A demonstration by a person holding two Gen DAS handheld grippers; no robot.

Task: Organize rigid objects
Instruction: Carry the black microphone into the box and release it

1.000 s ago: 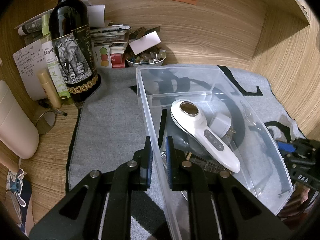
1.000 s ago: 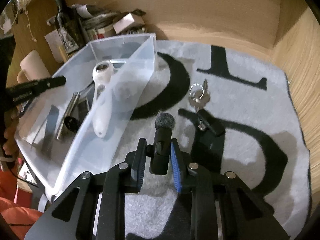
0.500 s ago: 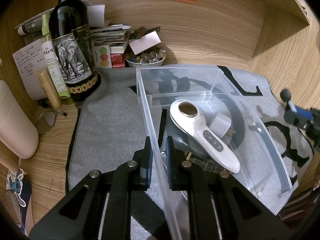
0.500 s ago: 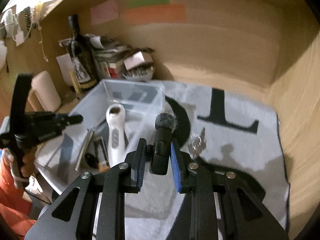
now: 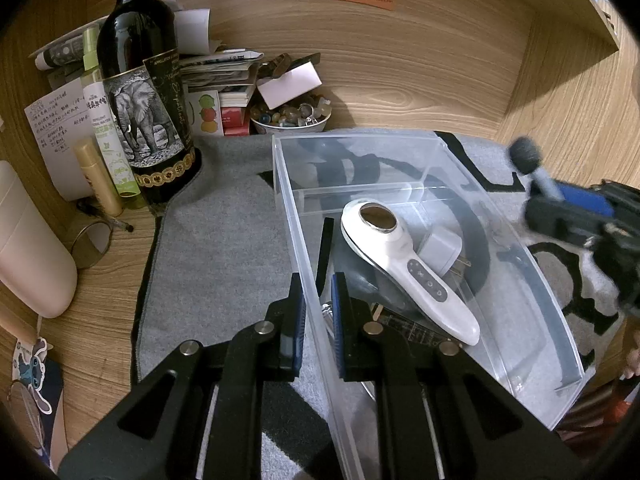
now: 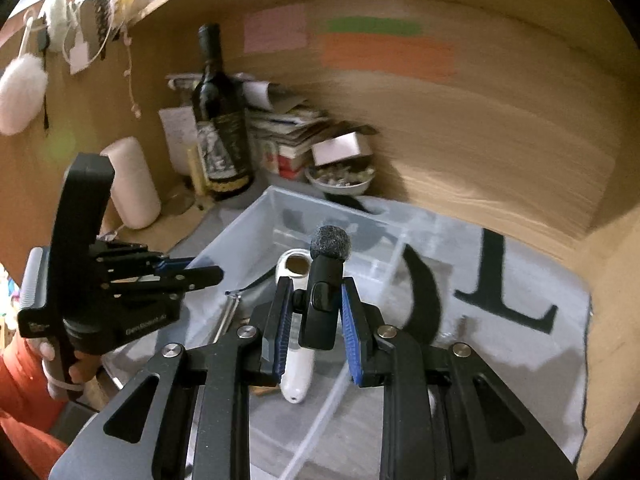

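My left gripper (image 5: 318, 294) is shut on the left wall of a clear plastic bin (image 5: 290, 184). The bin also shows in the right wrist view (image 6: 256, 216). Inside it lie a white handheld device (image 5: 404, 268), a white plug adapter (image 5: 440, 250) and flat dark items. My right gripper (image 6: 314, 300) is shut on a small black microphone with a foam head (image 6: 326, 276) and holds it in the air above the bin. In the left wrist view the microphone (image 5: 526, 156) shows at the bin's right side.
A wine bottle (image 5: 140, 92), small bottles (image 5: 106, 140), a paper stack and a bowl of stones (image 5: 290, 116) crowd the back left. A white cylinder (image 5: 28, 256) lies at left. A grey mat (image 5: 216, 236) covers the desk. Wooden walls enclose it.
My right gripper has lifted the microphone off the mat and carried it left, over the bin. My left gripper has stayed clamped on the bin wall.
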